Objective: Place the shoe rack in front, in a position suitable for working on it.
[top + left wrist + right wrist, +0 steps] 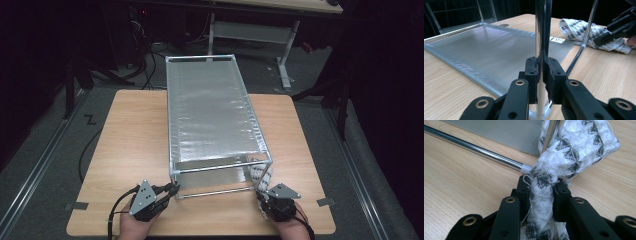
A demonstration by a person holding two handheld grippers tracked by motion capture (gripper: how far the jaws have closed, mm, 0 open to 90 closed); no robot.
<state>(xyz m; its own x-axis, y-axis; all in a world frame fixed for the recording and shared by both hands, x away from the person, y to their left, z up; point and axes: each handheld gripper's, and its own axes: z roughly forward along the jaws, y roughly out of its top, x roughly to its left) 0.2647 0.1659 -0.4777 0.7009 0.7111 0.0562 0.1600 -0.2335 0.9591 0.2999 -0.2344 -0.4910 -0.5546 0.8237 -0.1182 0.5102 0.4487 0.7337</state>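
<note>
Nearest the person, the left gripper [541,72] is clamped tight on the rack's [210,105] front left post [541,37], low down near its foot. The right gripper [541,192] is pinching a cloth [574,147] that sits bunched at the rack's front right post (the patterned, nubbly one). I'd guess the cloth is light, soft and floppy, so gripping a thick fold works best; the post looks stiff and slick. The right gripper view gives the cloth's weave and loose threads, while the high view gives the whole rack running toward the table's [135,130] far edge.
</note>
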